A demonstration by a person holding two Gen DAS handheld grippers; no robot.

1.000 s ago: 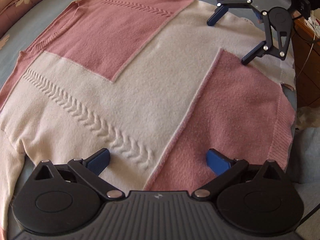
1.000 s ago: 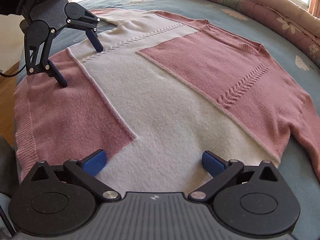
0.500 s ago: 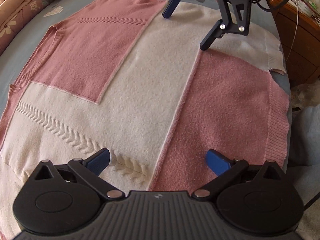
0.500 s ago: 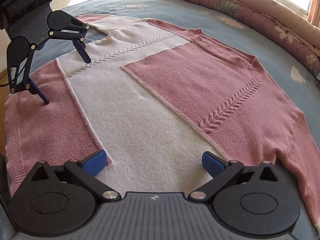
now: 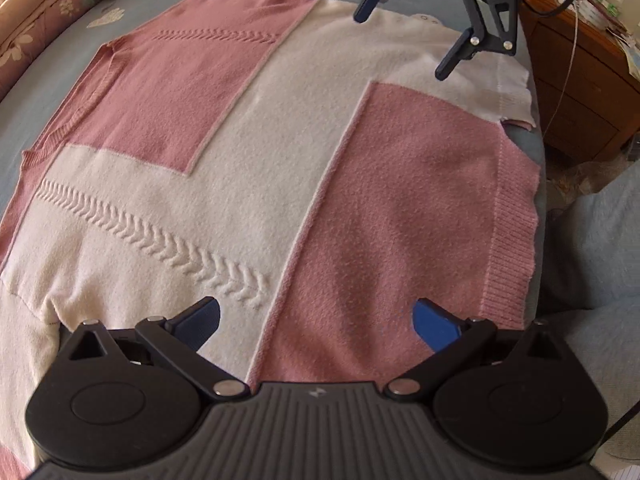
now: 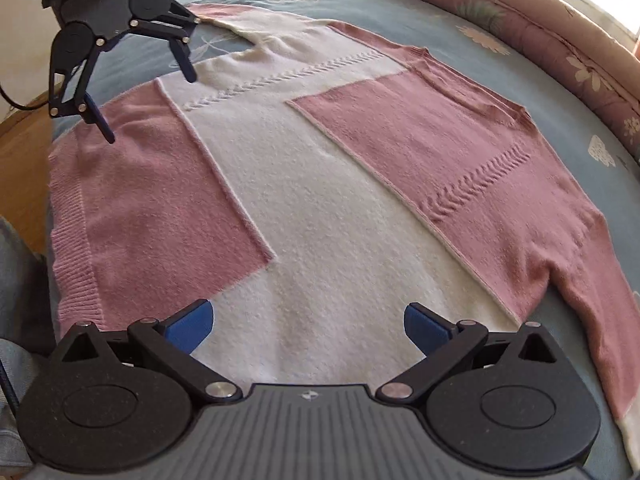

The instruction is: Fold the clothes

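Shifted over the last second from hem-centre toward opposite sides of the sweater (image 5: 256,184) spread flat on the bed (image 6: 360,4): left gripper (image 5: 316,316) and right gripper (image 6: 308,320), jaws wide and empty, hovering, right at 1 o'clock in left view, likely lining up side grasps.

Sweater (image 5: 280,184): pink and cream blocks, spread flat on the bed (image 5: 24,120), ahead of and beneath the left claw (image 5: 316,322).
Left claw: blue-padded jaws spread wide, nothing between them, above the cream–pink seam.
Cable-stitch ridge (image 5: 160,240): runs diagonally away from the claw's left finger.
Right claw (image 5: 404,44): far ahead, also spread wide, over the cream panel.
Ribbed hem (image 5: 512,232): right of the left claw, at the bed edge.
Wooden dresser (image 5: 580,92): beyond the hem.
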